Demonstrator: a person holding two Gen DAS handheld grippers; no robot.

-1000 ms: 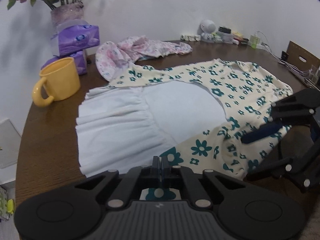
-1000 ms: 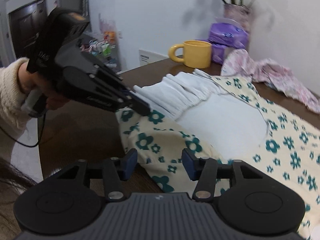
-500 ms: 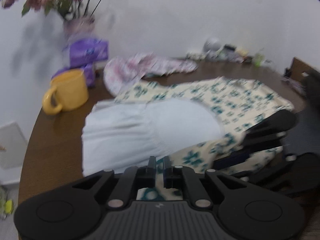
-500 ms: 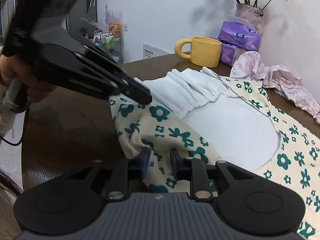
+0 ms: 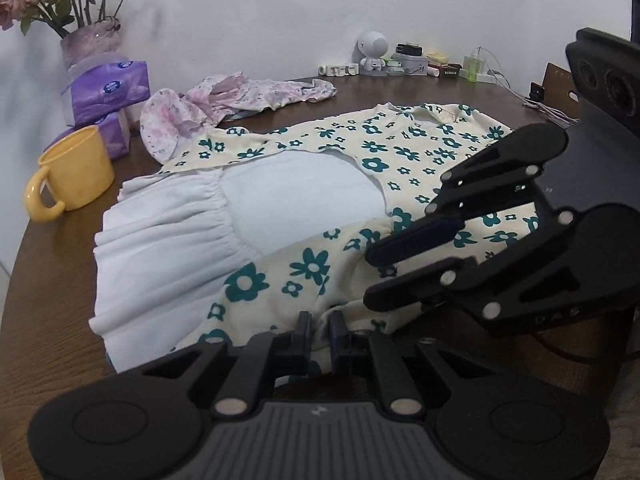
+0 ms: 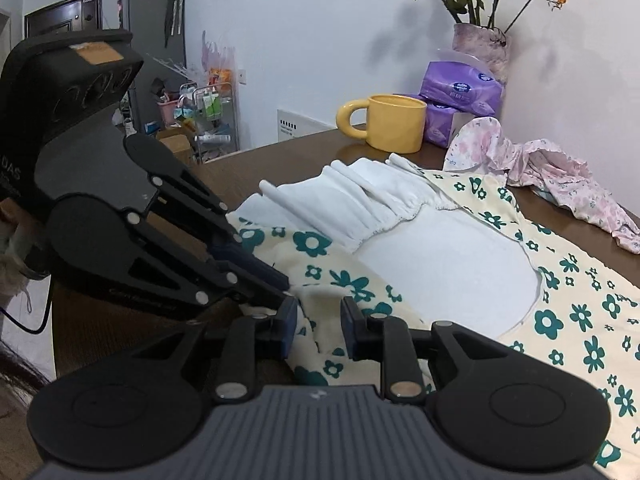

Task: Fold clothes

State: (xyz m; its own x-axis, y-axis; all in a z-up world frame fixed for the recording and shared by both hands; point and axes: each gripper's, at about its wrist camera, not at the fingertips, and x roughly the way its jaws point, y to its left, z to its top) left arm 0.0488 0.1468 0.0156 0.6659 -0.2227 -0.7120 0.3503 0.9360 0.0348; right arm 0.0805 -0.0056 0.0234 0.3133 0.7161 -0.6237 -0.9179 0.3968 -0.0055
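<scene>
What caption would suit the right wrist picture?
Two handheld grippers, right and left, pinch the near edge of a flower-print garment spread on a wooden table.

the near hem of the flowered garment is hidden behind the left gripper, so the cloth between its fingertips cannot be made out. the right gripper covers part of the garment's right side. the small things along the far wall are too small to tell. the flowers are cut off at the top edge.
</scene>
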